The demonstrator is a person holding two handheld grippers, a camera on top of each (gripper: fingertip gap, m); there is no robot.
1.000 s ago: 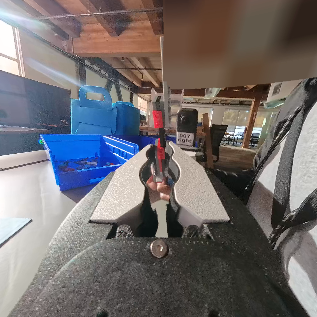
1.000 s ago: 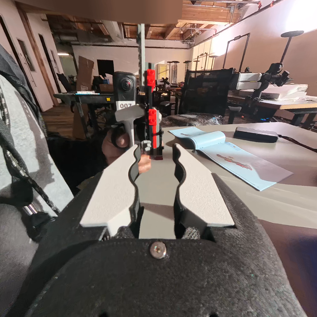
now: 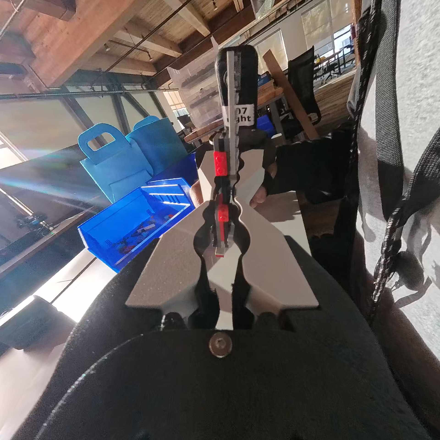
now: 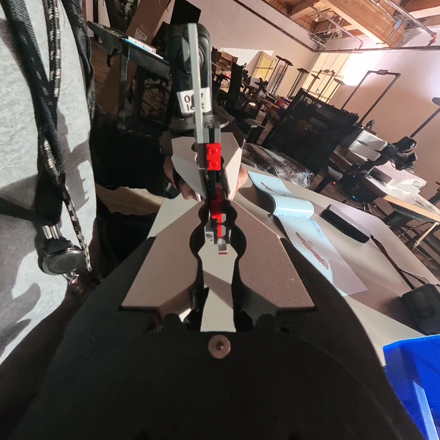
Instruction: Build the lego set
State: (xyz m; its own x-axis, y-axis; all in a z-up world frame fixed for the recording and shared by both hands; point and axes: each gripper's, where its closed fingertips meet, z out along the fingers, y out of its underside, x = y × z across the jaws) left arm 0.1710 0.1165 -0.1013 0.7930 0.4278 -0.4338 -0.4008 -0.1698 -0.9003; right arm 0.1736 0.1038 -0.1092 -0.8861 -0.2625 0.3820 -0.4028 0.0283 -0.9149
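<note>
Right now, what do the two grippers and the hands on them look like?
Both grippers, left gripper and right gripper, share one design: matte grey wedge fingers with wavy inner edges, on textured black bodies with a central screw. Each carries a black camera with a white label. The hand wears a black fingerless glove.

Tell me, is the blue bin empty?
No. The blue bin has a scatter of small loose Lego pieces on its floor.

Both tongs (image 3: pixel 222 204) (image 4: pixel 217 202) clamped, tips meeting
</note>
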